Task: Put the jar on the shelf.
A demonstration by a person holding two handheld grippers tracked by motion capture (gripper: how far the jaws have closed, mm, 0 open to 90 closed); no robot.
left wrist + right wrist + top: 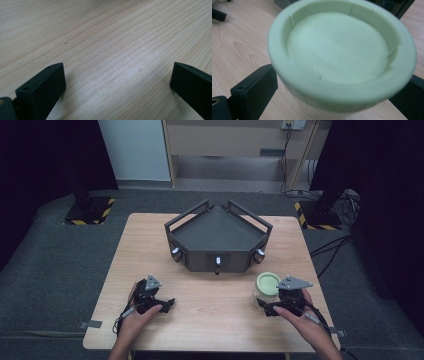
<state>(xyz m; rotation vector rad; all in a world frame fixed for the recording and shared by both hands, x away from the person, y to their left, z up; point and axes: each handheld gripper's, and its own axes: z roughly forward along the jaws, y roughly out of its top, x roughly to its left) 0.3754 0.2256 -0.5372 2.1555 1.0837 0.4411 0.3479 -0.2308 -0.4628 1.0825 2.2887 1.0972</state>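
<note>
Two grippers are on the table and only one has work right now. My right gripper (274,308) is at the jar (265,292), which stands upright near the right front corner of the table (210,320), just in front of the dark tray (217,237) and off to its right. From the right gripper view the pale green lid (338,50) sits big and close between my jaws, one black jaw on each side of the clear body below the lid. Whether the pads already press the jar I cannot tell; the jaws bracket it, and the lid rim hides the contact.

My left gripper (167,304) rests low over bare wood at the left front, jaws spread wide with nothing between them, well apart from the jar.

So the step, as I judge it, is getting a sound hold on this jar. I want the jaws on the body under the lid, not on the lid rim, since the rim overhangs and could slip or pop. I want to squeeze evenly so the jar stays upright and does not skid toward the table edge. The clear wall looks smooth, so a firm, square closure matters more than speed. Then lift straight up before any sideways travel, minding the tray's front wall just behind.
</note>
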